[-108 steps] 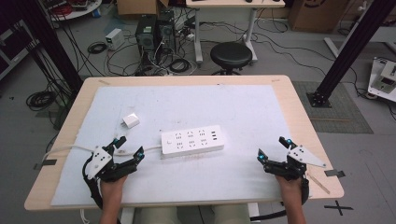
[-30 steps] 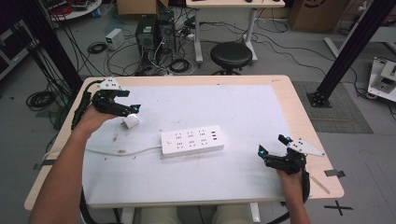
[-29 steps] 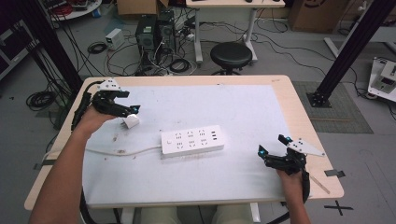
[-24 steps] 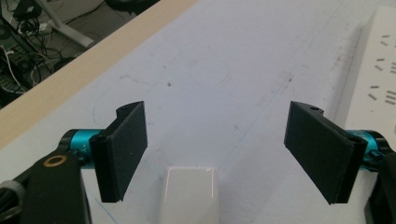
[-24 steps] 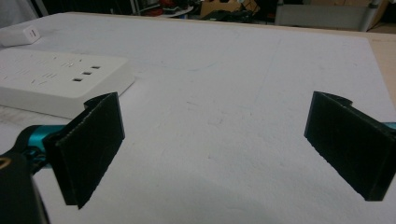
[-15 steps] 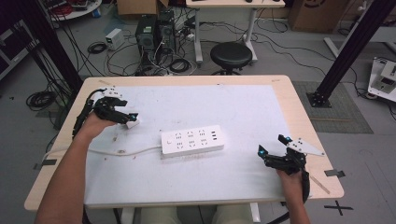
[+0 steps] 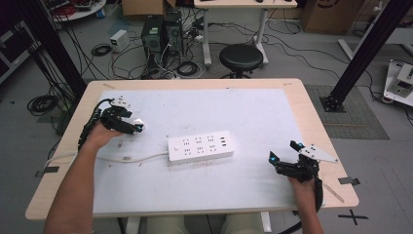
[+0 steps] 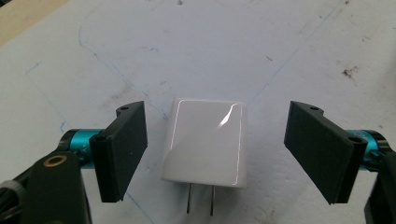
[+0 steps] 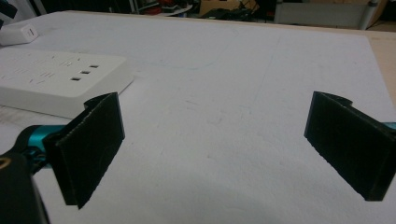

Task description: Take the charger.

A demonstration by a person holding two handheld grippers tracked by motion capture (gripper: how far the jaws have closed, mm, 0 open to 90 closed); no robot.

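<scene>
Overhead, the white-covered table (image 7: 272,195) fills the middle of the high view, with a white power strip (image 7: 200,148) lying near its centre and its cord (image 7: 126,158) running off toward the left edge. The left gripper (image 7: 130,126) sits at the upper left of the mat, held by a hand (image 7: 100,136) whose forearm comes up from the bottom left; something small and pale shows at its tips, probably the charger, though it is too small here to be sure. The right gripper (image 7: 285,152) rests at the lower right of the table, jaws spread, well apart from the strip. In the left gripper view, a white wall charger (image 8: 205,142) lies flat on the mat at the centre of the frame, its two prongs (image 8: 201,204) pointing toward the bottom edge; the jaws stand wide on either side of it, each with a clear gap, gripping nothing. In the right gripper view, the jaws are likewise wide apart over bare mat with nothing between them, the power strip (image 9: 60,86) lying at the left and the charger (image 9: 16,33) in the upper left corner.
</scene>
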